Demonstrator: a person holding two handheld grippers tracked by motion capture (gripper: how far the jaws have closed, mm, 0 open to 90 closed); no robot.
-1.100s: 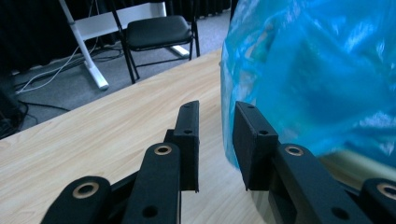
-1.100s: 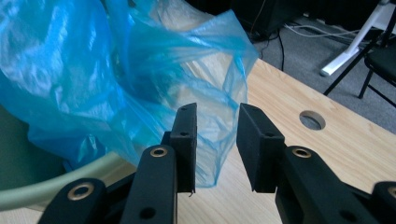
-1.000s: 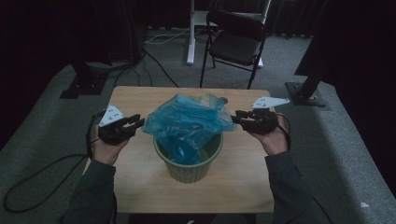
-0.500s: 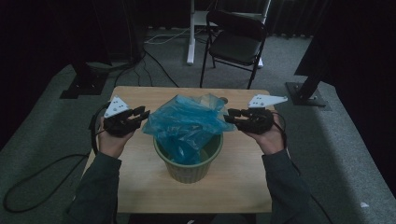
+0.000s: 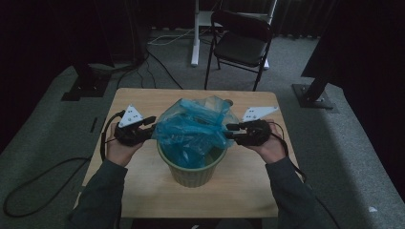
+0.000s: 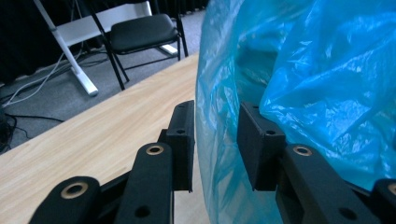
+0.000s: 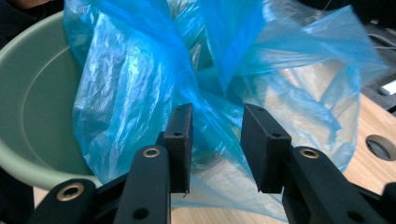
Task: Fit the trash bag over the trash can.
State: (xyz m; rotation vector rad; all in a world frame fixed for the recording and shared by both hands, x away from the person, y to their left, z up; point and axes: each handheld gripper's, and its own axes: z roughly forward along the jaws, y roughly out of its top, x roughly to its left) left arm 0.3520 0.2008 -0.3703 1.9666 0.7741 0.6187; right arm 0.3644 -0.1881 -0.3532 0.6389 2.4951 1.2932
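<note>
The blue bag (image 5: 193, 131) is bunched in and above the green bin (image 5: 192, 167) mid-table. Both the left gripper (image 5: 149, 123) and right gripper (image 5: 232, 130) have just been opened partway; film lies slack between unpressed pads, so the bag has apparently been released for regripping.

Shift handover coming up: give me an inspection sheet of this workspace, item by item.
Surface: wooden table, bare around the bin, with a round hole near its far edge.
Job's things: blue plastic bag loosely bunched in and over the green bin.
Clutter: nothing seen.
Grippers: left hand-held gripper open, bag film between the jaws; right hand-held gripper open, film between; both sets of jaws have just been opening.
Cables: gripper cable trails over the floor at left; more cables behind the table.
Surroundings: black folding chair, grey carpet, dark stands.
</note>
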